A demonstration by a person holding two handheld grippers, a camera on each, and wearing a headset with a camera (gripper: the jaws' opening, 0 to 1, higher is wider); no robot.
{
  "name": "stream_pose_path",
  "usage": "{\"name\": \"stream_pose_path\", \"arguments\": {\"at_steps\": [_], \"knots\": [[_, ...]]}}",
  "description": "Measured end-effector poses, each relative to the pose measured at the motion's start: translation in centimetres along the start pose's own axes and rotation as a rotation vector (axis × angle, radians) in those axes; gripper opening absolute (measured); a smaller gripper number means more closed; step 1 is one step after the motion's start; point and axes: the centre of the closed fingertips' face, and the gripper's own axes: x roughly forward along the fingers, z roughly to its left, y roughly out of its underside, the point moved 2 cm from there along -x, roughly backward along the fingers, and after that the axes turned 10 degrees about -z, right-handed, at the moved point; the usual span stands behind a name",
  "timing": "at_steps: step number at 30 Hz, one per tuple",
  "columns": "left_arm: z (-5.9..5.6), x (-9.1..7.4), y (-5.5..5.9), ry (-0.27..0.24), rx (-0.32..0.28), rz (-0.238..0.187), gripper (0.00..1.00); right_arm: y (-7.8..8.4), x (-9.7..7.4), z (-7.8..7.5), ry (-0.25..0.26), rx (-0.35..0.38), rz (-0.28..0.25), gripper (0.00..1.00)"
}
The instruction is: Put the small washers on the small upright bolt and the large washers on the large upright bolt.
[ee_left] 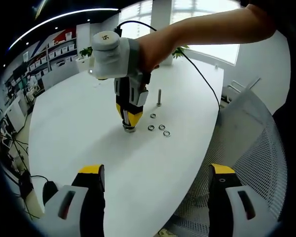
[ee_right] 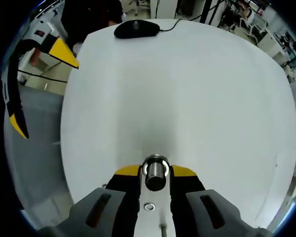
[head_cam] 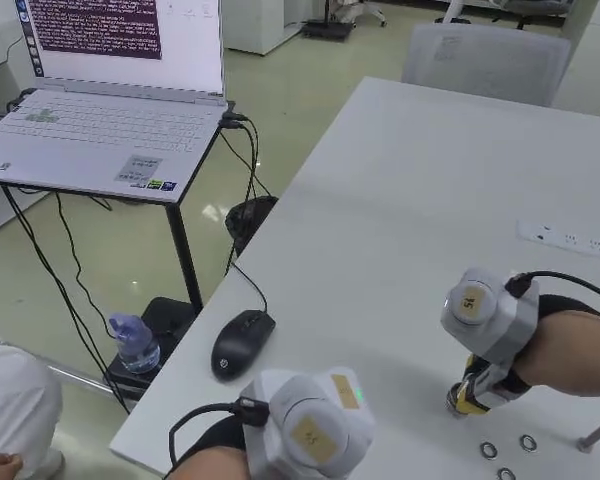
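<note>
**A:** where's the open room on this table (head_cam: pixel 400 200)?

**B:** middle and far end are bare. mouse (head_cam: pixel 242 343) sits near the left edge; washers (ee_left: pixel 151 128) and thin bolt (ee_left: pixel 159 97) crowd just beside the right gripper (ee_left: pixel 129 126) clamping the large bolt (ee_right: pixel 156 173).

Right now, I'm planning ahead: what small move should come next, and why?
Probably ease the open left gripper toward the silver metal ring washers: the right gripper is shut on the large silver metal bolt on the white table, and the washers lie loose beside it.
</note>
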Motion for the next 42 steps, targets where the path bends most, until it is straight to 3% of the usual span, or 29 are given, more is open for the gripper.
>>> {"name": "stream_pose_path", "arguments": {"at_steps": [20,28,33,42], "knots": [[-0.7,0.3,0.1,0.01,0.0,0.009,0.85,0.3,0.6,0.0,-0.003,0.002,0.017,0.24],[-0.7,0.3,-0.3,0.008,0.007,0.011,0.85,0.1,0.6,0.0,-0.001,0.012,-0.022,0.3],[-0.7,0.5,-0.6,-0.002,0.012,0.008,0.86,0.0,-0.4,-0.4,0.011,0.008,-0.043,0.32],[0.1,0.6,-1.3,-0.03,0.012,-0.002,0.86,-0.3,-3.8,-0.5,0.005,0.032,-0.137,0.32]]}}
